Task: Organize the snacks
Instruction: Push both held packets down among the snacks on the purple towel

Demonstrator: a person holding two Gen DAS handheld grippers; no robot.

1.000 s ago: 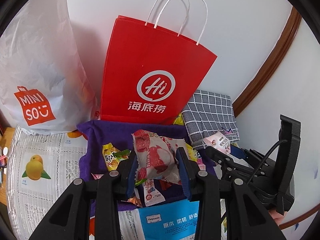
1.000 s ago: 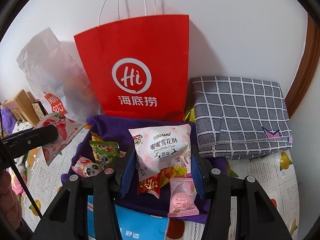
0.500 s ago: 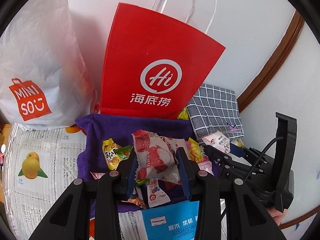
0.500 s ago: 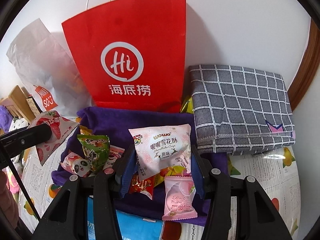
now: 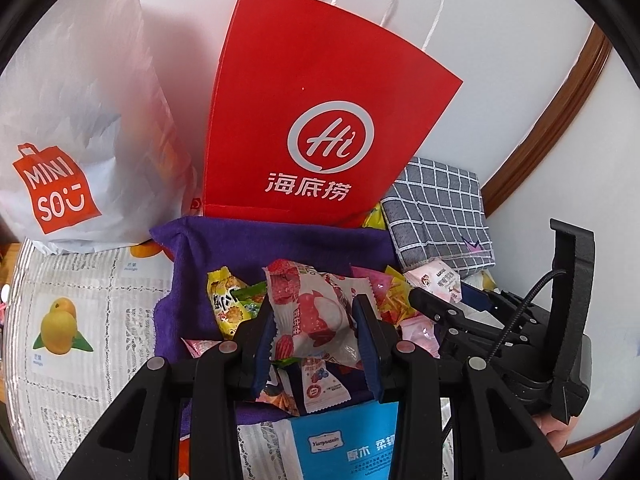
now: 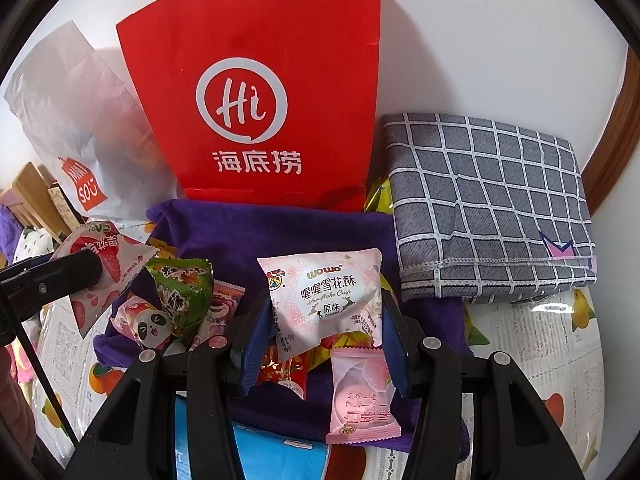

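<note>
My left gripper (image 5: 314,320) is shut on a red-and-white strawberry snack packet (image 5: 312,312), held above the purple cloth (image 5: 280,248). My right gripper (image 6: 326,316) is shut on a pale pink WOWO snowflake-crisp packet (image 6: 328,300), held over the same cloth (image 6: 280,232). Several loose snack packets lie on the cloth: a yellow one (image 5: 224,304), a green one (image 6: 182,292), a panda one (image 6: 150,328) and a pink one (image 6: 360,400). A red Hi paper bag (image 5: 320,120) stands upright behind the cloth, also in the right wrist view (image 6: 260,100).
A white MINISO plastic bag (image 5: 72,120) stands left of the red bag. A folded grey checked cloth (image 6: 488,200) lies at the right. A blue tissue pack (image 5: 348,444) lies near the front. The fruit-print table cover (image 5: 80,320) lies underneath. A white wall stands behind.
Both grippers have moved forward toward the red bag, each still holding its packet. The bag looms larger in both views.
</note>
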